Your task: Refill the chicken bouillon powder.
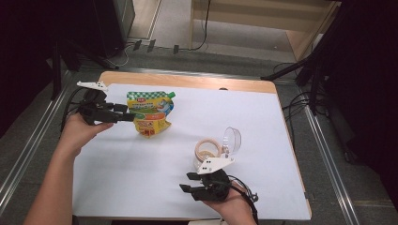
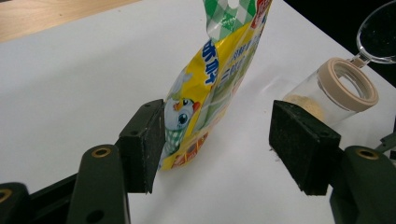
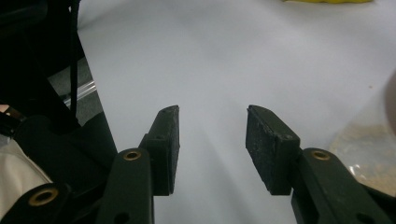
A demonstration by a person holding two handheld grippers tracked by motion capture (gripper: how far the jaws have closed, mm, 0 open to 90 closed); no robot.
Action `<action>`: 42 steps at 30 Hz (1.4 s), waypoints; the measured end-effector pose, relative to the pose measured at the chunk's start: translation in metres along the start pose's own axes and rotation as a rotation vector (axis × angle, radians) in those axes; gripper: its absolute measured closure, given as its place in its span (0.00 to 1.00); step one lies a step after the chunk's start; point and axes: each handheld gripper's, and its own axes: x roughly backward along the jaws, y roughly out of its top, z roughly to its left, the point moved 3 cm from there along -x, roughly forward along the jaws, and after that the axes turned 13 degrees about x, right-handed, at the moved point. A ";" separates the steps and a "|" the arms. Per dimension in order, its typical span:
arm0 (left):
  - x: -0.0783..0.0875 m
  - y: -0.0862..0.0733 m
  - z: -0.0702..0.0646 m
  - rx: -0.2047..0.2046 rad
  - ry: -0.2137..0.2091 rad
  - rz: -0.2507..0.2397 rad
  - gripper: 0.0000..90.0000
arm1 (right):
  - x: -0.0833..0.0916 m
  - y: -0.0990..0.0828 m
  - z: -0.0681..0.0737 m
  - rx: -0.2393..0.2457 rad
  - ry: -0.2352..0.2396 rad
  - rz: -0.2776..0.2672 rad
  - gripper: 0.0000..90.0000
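A yellow and green spouted pouch [image 1: 151, 114] with a cartoon chick stands upright at the left of the white table cover [image 1: 136, 183]. My left gripper [image 1: 127, 113] reaches it from the left. In the left gripper view the pouch [image 2: 212, 88] rises between the jaws; one pad [image 2: 148, 140] touches its lower edge, the other stands well apart, so the left gripper [image 2: 218, 108] is open. A clear jar [image 1: 208, 151] holding some tan powder has its hinged lid [image 1: 231, 138] flipped up. My right gripper [image 1: 185, 182] hovers just in front of the jar, and the right gripper [image 3: 212, 140] is open on nothing.
The jar [image 2: 334, 91] and its lid [image 2: 380, 32] lie beyond the left gripper's far pad. A wooden table edge [image 1: 187, 79] borders the cover at the back. Metal rails [image 1: 28, 140] run beside the table, with cables and black stands on the floor behind.
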 end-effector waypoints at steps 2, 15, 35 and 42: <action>-0.004 0.003 -0.001 -0.006 0.008 0.002 0.43 | -0.005 0.003 0.001 0.013 0.007 0.011 0.63; -0.037 0.015 -0.006 -0.013 0.000 0.012 0.56 | -0.034 0.032 0.000 0.032 0.049 -0.010 0.62; -0.044 0.009 -0.013 -0.067 0.002 -0.033 0.97 | -0.070 0.015 0.005 0.059 0.051 0.018 0.61; -0.041 0.011 -0.019 -0.072 0.015 -0.026 1.00 | -0.070 0.014 0.002 0.033 0.042 0.012 0.61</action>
